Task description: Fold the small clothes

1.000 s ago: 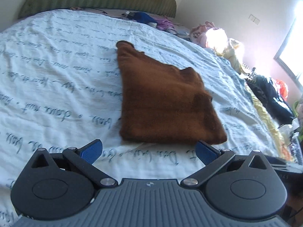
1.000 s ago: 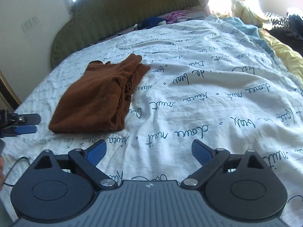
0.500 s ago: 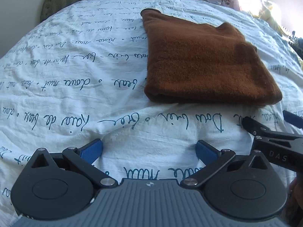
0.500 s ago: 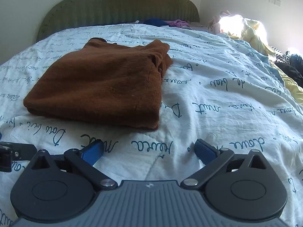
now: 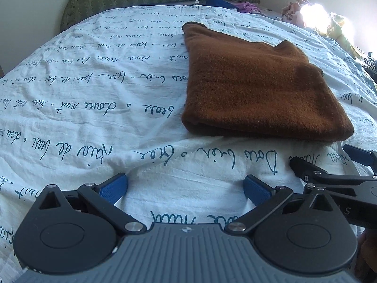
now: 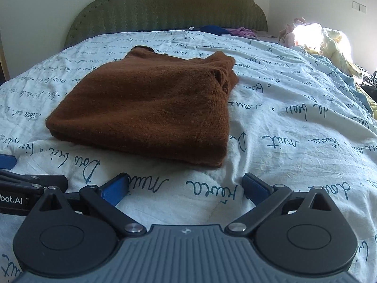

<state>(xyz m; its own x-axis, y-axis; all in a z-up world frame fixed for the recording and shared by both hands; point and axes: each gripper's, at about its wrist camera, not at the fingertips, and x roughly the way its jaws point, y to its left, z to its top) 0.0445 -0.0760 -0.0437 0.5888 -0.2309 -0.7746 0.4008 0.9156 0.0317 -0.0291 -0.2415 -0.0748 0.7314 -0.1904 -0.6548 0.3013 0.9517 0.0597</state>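
Left wrist view: the left tool (image 5: pixel 185 187) is held low over the bedsheet (image 5: pixel 94 99), its blue pads spread wide with nothing between them. The brown garment (image 5: pixel 256 89) is seen lying flat on the bed, ahead and to the right, already doubled into a thick rectangle; the near edge is a rounded fold and lies apart from the pads. The right tool (image 5: pixel 334 165) is seen at the right margin, near the garment's near right corner, not touching it.

Right wrist view: the right tool (image 6: pixel 185 187) is likewise spread wide and empty, hovering just short of the garment (image 6: pixel 146 103). Stacked layers are visible along the right side, with loose bunching at the far right corner. The headboard (image 6: pixel 165 9) is noted behind.

Handling, judged: the fabric appears soft, thick and knit-like, light, not fragile and not slippery; it is expected to sag and let layers slide apart if lifted by one layer only. A grip is best taken at both near corners, through all layers, with the pads slid under the rounded fold.
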